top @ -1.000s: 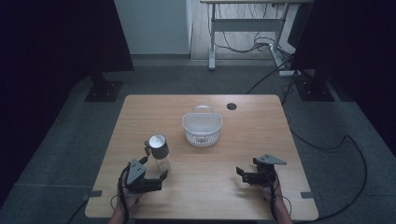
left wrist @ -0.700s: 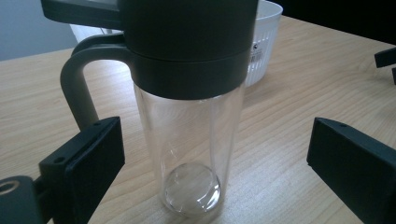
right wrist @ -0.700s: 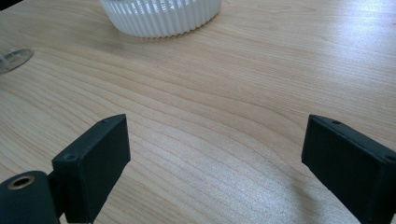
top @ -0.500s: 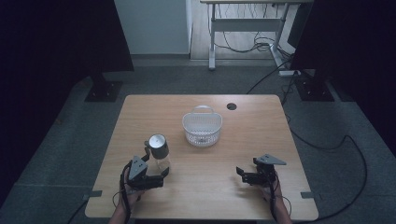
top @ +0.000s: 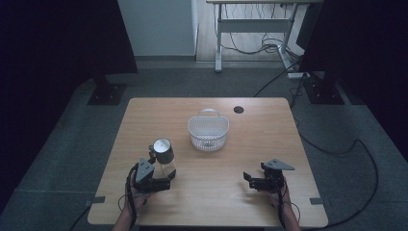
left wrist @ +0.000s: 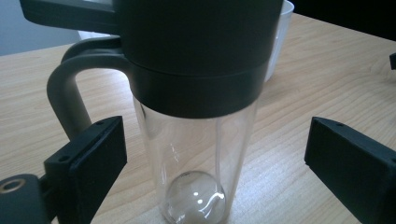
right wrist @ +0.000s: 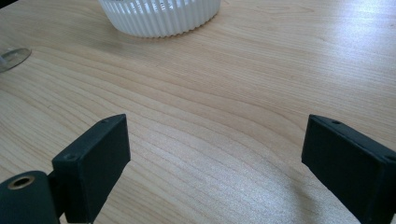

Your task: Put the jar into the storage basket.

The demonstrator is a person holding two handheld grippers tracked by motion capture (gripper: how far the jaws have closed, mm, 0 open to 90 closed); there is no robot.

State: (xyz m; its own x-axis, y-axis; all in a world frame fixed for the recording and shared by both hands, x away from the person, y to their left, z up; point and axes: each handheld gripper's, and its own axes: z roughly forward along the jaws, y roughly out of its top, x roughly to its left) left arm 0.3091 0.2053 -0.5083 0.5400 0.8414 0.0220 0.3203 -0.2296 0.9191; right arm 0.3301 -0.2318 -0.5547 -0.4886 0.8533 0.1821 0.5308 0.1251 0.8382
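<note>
Flanking the clear bottle untouched, left gripper gapes wide (right gripper likewise, over bare table).

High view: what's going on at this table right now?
A person holds a gripper in each hand at a wooden table. The left gripper, jaws open, straddles a clear bottle with a dark lid, not yet gripping it. The right gripper is open over bare wood. A white basket sits mid-table.

Bare wood is lying between the right gripper and the white basket — nothing blocking. The left gripper is facing the clear bottle — standing between its spread jaws.
</note>
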